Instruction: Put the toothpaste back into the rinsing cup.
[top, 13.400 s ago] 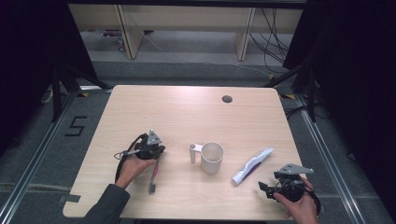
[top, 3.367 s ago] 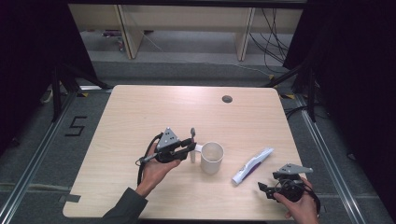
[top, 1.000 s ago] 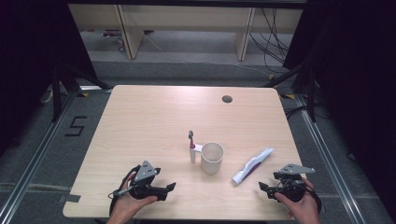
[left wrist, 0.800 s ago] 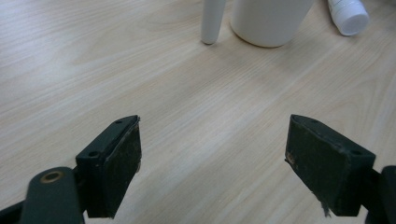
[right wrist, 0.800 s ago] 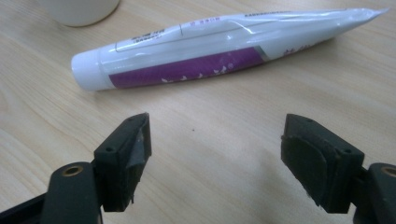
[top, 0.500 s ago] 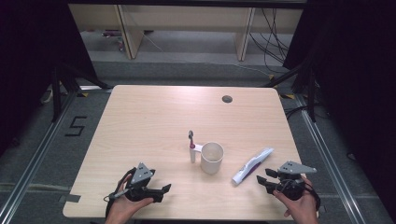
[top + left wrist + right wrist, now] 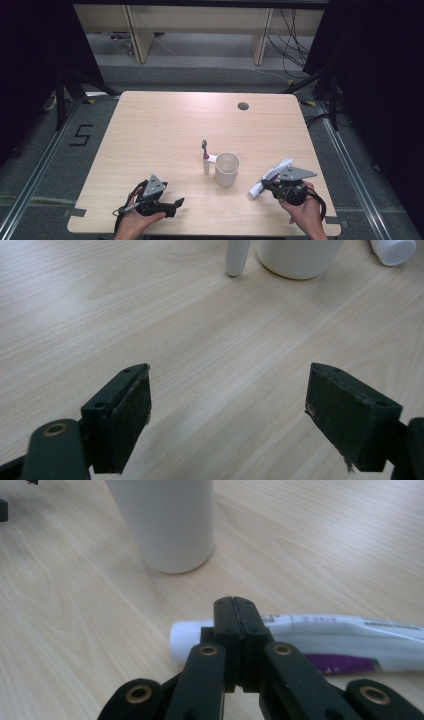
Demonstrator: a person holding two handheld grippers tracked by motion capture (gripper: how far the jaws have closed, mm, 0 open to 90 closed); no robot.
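A white mug [image 7: 227,169] stands in the middle of the table, and a toothbrush [image 7: 205,157] stands upright against its left side. To the mug's right lies a white and purple toothpaste tube [image 7: 272,174]. My right gripper [image 7: 264,185] sits at the tube's near end. Its jaws have just been closing and now meet with nothing between them. In the right gripper view the shut tips [image 7: 235,605] sit just in front of the tube [image 7: 350,632], with the mug [image 7: 165,520] beyond. At the front left my left gripper [image 7: 177,202] stands open and holds nothing.
The left gripper view shows its open jaws [image 7: 227,405] over bare wood, with the mug's base [image 7: 300,257], the toothbrush handle [image 7: 235,257] and the tube's cap [image 7: 395,250] farther off. A dark round hole [image 7: 243,106] marks the table's far right.
My right gripper has moved left up to the toothpaste tube's near end and its jaws have shut. The left gripper has stayed in place.
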